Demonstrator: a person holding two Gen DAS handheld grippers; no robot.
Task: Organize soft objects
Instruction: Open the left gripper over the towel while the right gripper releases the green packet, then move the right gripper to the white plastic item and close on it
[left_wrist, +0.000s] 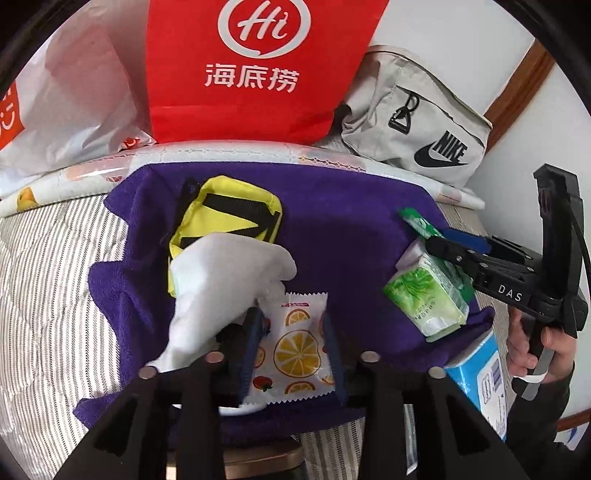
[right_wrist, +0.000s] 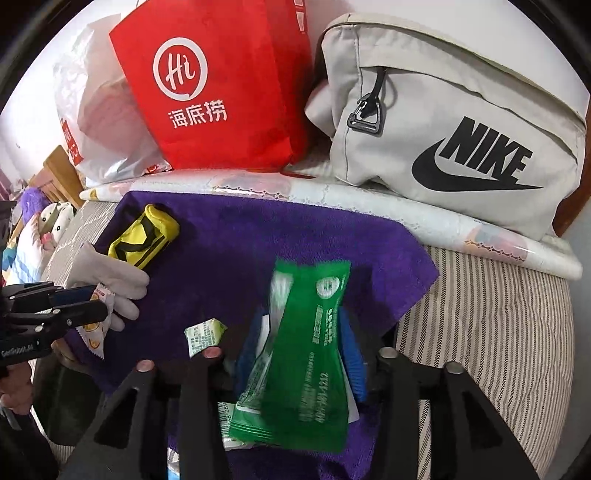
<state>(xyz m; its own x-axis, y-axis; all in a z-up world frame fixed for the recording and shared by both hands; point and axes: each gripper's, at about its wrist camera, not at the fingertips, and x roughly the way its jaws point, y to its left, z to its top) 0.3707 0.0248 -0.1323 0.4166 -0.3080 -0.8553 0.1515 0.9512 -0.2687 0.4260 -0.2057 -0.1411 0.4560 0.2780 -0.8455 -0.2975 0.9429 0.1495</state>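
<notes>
A purple terry-cloth towel (left_wrist: 332, 221) lies spread over a grey-and-white striped bed cover (left_wrist: 48, 295) and fills the middle of both wrist views. In the lower middle of the left wrist view, the left gripper (left_wrist: 293, 354) has its blue-padded jaws standing on either side of a flat white snack packet printed with orange slices (left_wrist: 295, 347); the packet lies on the towel between the pads, and a narrow gap shows along at least one side, so the jaws look apart rather than pressing. Touching the packet's upper left edge is a white fabric glove (left_wrist: 221, 280), which overlaps a small yellow pouch with black straps (left_wrist: 225, 218) further up the frame. At the right of the same view, the right gripper (left_wrist: 439, 243) reaches in from the right edge, gripped by a person's hand (left_wrist: 535, 347), above a pale green tissue pack (left_wrist: 424, 299). In the lower middle of the right wrist view, a long green foil sachet (right_wrist: 306, 350) sits between the right gripper's blue pads, blurred, with the pads spread wider than the sachet's narrow waist, so the jaws appear apart. Along the top of both frames stand a red paper bag with a white "Hi" logo (left_wrist: 255, 66), a beige Nike bag (right_wrist: 454, 122) and a white plastic bag (left_wrist: 70, 96). A blue-and-white box (left_wrist: 480, 380) lies at the towel's lower right edge.
</notes>
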